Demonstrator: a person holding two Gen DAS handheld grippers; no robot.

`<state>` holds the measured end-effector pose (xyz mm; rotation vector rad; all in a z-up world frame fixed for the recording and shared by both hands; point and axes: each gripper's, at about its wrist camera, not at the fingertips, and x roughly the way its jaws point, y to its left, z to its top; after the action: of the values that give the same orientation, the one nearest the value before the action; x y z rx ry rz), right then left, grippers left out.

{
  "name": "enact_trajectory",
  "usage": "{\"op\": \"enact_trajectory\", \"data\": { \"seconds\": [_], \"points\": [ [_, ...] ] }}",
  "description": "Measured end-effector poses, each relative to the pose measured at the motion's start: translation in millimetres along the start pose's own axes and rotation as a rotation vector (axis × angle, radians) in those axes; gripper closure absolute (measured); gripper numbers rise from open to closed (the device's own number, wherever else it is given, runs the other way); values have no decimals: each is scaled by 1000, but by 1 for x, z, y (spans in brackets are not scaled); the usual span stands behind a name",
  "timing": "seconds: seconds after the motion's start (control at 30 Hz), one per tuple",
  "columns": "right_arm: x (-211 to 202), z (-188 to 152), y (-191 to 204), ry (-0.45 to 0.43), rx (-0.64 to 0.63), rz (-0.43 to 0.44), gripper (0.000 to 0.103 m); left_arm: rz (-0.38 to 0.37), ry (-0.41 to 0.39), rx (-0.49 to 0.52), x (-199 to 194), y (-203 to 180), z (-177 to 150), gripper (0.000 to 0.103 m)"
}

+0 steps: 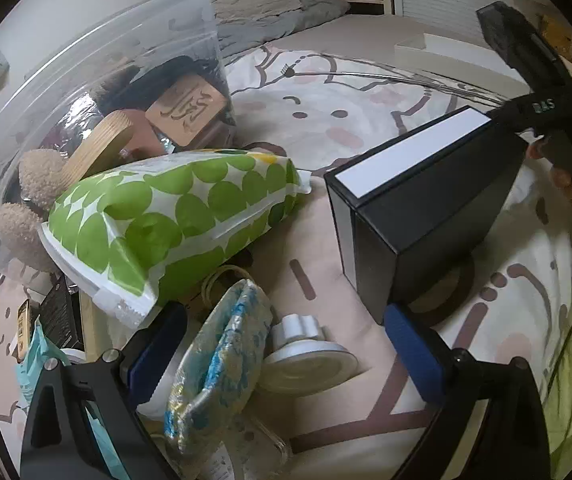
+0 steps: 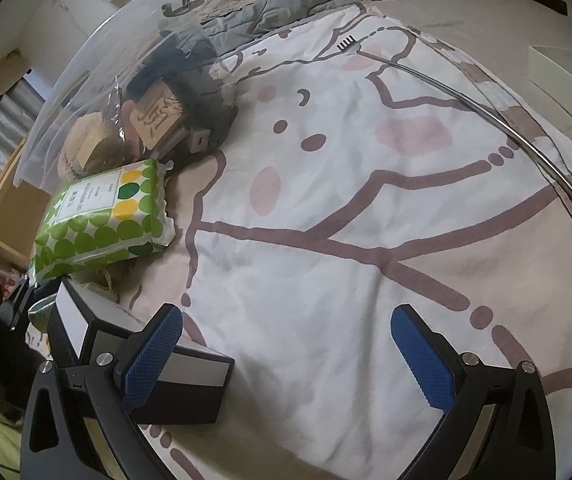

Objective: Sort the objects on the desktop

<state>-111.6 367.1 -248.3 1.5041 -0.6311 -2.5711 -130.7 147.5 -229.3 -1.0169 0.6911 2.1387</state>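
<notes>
While both grippers, left gripper [image 1: 286, 364] and right gripper [image 2: 286, 356], gape wide and empty, grab rigid, light-looking black box [image 1: 425, 216] across flat sides, near corner.

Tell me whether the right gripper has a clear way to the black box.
Probably yes. The right gripper is open and the black box lies against its left finger, on the bedspread, with nothing between them; it needs only a small shift sideways.

Black grippers [image 2: 286, 356], blue ribbed pads [image 2: 419, 358]
</notes>
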Motion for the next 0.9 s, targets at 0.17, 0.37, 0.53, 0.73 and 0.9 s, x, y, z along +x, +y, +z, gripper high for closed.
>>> {"op": "enact_trajectory", "data": {
  "seconds": [0.17,0.37,0.53,0.73,0.9],
  "points": [
    [-2,-4,3,6,-29,-3,0,19,6,-11,3,2,0,3],
    [-4,-11,8,33,-67,13,0,35,21,-60,6,8,2,3],
    [-4,-19,16,75,-97,57,0,26,30,-120,6,14,6,3],
    [-17,-24,26,43,-156,16,0,19,20,-120,0,12,7,3],
    [-42,-27,32,-75,-261,-80,0,-12,-26,-124,-18,18,7,3]
  ]
}}
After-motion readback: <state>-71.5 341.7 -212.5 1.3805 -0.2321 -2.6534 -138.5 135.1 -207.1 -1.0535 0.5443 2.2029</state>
